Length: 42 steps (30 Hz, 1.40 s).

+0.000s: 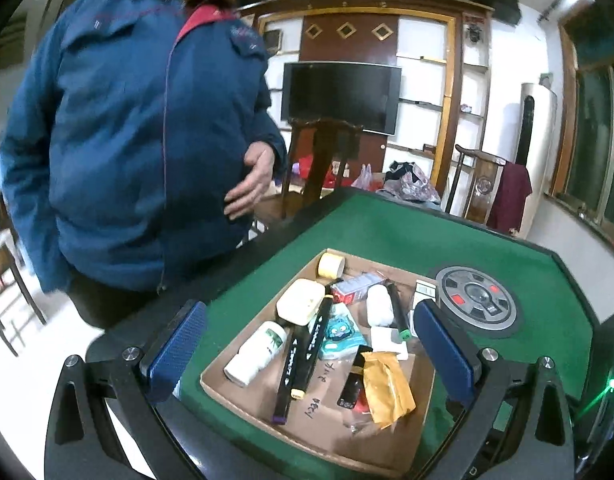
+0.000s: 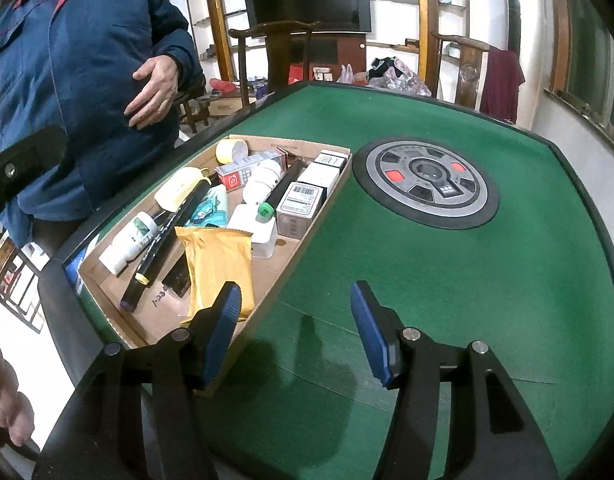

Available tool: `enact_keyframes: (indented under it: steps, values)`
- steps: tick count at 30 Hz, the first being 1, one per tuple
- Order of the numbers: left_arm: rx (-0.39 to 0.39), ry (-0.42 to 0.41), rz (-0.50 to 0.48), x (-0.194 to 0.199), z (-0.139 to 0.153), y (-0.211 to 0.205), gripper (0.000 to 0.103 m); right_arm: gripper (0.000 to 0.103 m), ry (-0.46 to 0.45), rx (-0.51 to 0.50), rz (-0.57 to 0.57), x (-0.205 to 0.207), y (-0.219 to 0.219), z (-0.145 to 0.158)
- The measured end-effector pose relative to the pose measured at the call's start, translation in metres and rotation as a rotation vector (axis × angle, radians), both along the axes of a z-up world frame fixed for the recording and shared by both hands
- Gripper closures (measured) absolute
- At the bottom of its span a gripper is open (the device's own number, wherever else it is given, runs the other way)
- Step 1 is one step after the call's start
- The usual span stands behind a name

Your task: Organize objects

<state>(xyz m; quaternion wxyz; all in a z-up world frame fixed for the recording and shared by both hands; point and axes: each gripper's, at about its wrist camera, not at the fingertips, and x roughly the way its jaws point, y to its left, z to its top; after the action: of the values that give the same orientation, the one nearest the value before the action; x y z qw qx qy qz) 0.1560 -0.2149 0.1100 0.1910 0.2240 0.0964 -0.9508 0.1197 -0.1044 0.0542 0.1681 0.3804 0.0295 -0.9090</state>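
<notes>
A shallow cardboard tray (image 1: 327,436) (image 2: 307,236) lies on the green table, filled with small items. Among them are a white bottle (image 1: 255,352) (image 2: 127,244), black markers (image 1: 303,344) (image 2: 163,240), a yellow packet (image 1: 387,392) (image 2: 219,268), a tape roll (image 1: 331,266) (image 2: 232,150), a pale yellow case (image 1: 301,302) (image 2: 179,188) and small boxes (image 2: 303,200). My left gripper (image 1: 311,312) hangs open above the tray with nothing in it. My right gripper (image 2: 295,292) is open over the felt, its left finger just over the tray's near corner.
A round grey dial (image 1: 477,300) (image 2: 427,182) is set in the table's middle. A person in a blue jacket (image 1: 127,140) (image 2: 67,60) stands at the table's left edge. Wooden chairs (image 1: 323,152) stand behind the far edge. Bare felt (image 2: 467,300) lies right of the tray.
</notes>
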Motion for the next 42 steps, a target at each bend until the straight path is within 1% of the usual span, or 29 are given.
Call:
enact_keyframes:
  steps: [2, 5, 7, 13, 18, 25, 28, 37, 42]
  values:
    - [-0.007, -0.01, 0.021, -0.001, -0.002, -0.003, 0.002, 0.047, 0.004, 0.008, 0.006, 0.002, -0.002, -0.001]
    - [-0.043, -0.029, 0.049, -0.001, -0.004, -0.006, 0.002, 0.047, 0.012, 0.022, 0.019, 0.004, -0.006, -0.002]
    - [-0.047, -0.033, 0.066, -0.001, -0.006, -0.006, 0.002, 0.046, 0.018, 0.032, 0.029, 0.006, -0.011, -0.002]
    - [-0.033, -0.061, 0.068, -0.002, -0.017, -0.016, 0.002, 0.045, 0.036, 0.078, 0.069, 0.012, -0.031, -0.001]
    - [-0.023, -0.089, 0.053, 0.004, -0.026, -0.023, 0.002, 0.042, 0.048, 0.124, 0.099, 0.011, -0.05, 0.0]
    - [-0.006, -0.111, 0.071, 0.004, -0.035, -0.04, 0.002, 0.042, 0.038, 0.157, 0.107, 0.006, -0.066, -0.003]
    - [0.017, -0.118, 0.075, 0.003, -0.04, -0.047, 0.002, 0.042, 0.032, 0.176, 0.111, 0.006, -0.073, -0.006]
    - [0.044, -0.135, 0.079, 0.001, -0.045, -0.058, 0.002, 0.041, 0.026, 0.194, 0.13, 0.004, -0.093, -0.004]
    - [0.027, -0.157, 0.073, 0.002, -0.047, -0.055, 0.002, 0.042, 0.018, 0.194, 0.132, 0.0, -0.1, -0.003]
